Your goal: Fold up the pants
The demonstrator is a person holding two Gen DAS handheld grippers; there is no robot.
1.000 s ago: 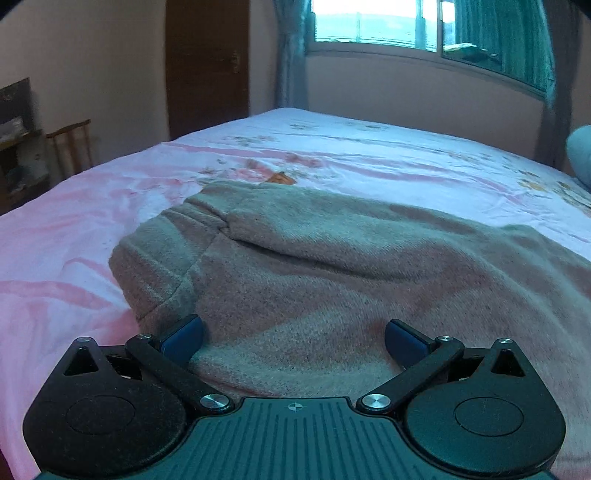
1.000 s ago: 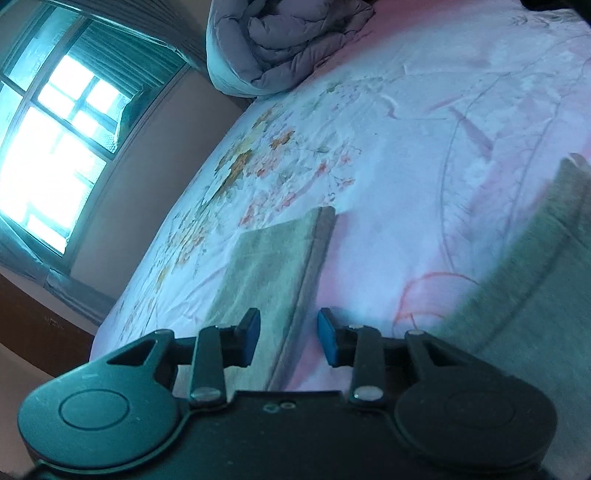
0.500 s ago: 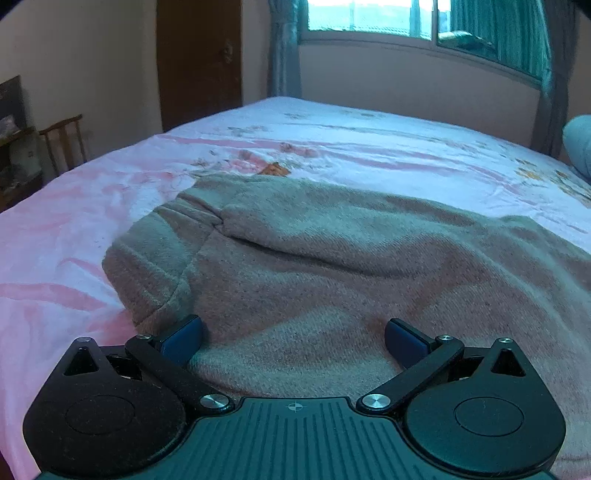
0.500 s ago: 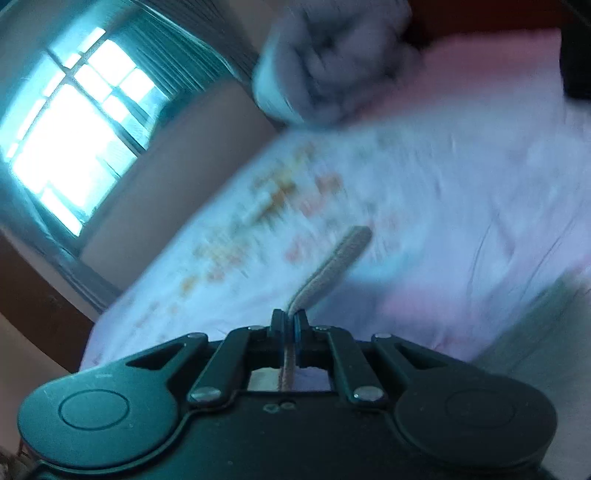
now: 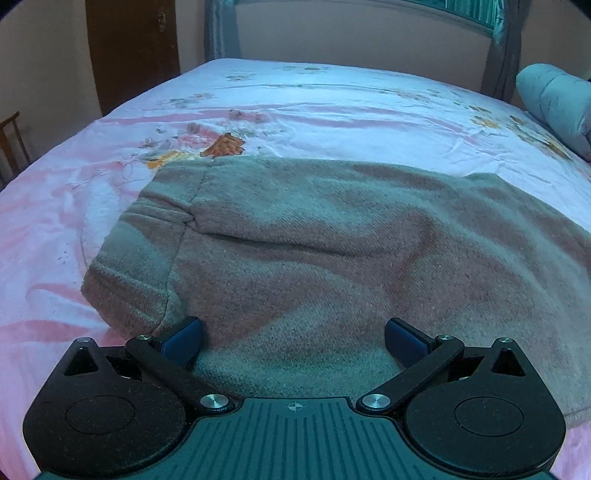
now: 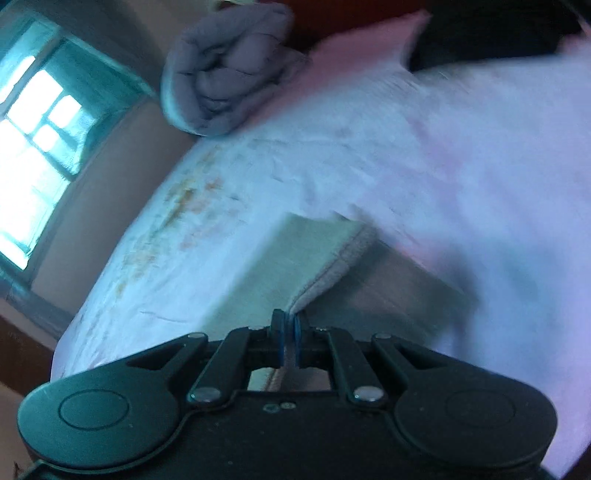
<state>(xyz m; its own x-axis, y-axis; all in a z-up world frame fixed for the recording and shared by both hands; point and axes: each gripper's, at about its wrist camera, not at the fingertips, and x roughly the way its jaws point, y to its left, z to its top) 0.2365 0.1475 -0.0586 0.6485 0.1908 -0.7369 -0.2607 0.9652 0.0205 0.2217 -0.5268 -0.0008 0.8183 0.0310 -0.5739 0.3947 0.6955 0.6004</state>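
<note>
The pants (image 5: 332, 258), of grey-brown knitted cloth, were spread across the near part of the bed (image 5: 332, 99), over a pink and white sheet printed with flowers. In the left wrist view the ribbed waistband (image 5: 133, 266) was seen at the left end of the garment, with a soft crease running across the cloth beside it. The left claw (image 5: 293, 341) was held just above the near edge of the pants with its jaws spread wide; cloth lay between and below the blue pads (image 5: 183, 339), but nothing was pinched by them.

In the right wrist view the right claw (image 6: 289, 332) was clenched on the hem edge of a pant leg (image 6: 332, 266). The thin fabric edge was seen caught between the two blue pads, which were pressed nearly together. From the grip the leg was lifted clear of the sheet, and a shadow was cast beneath it. The picture was blurred over much of the sheet.

A rolled grey quilt (image 6: 229, 70) was lying at the far end of the bed, near the wall below a bright window (image 6: 33, 147). In the left wrist view a dark wooden door (image 5: 133, 48) and a curtain (image 5: 221, 33) were seen beyond the bed, and part of a wooden chair (image 5: 11, 144) at the left edge.
</note>
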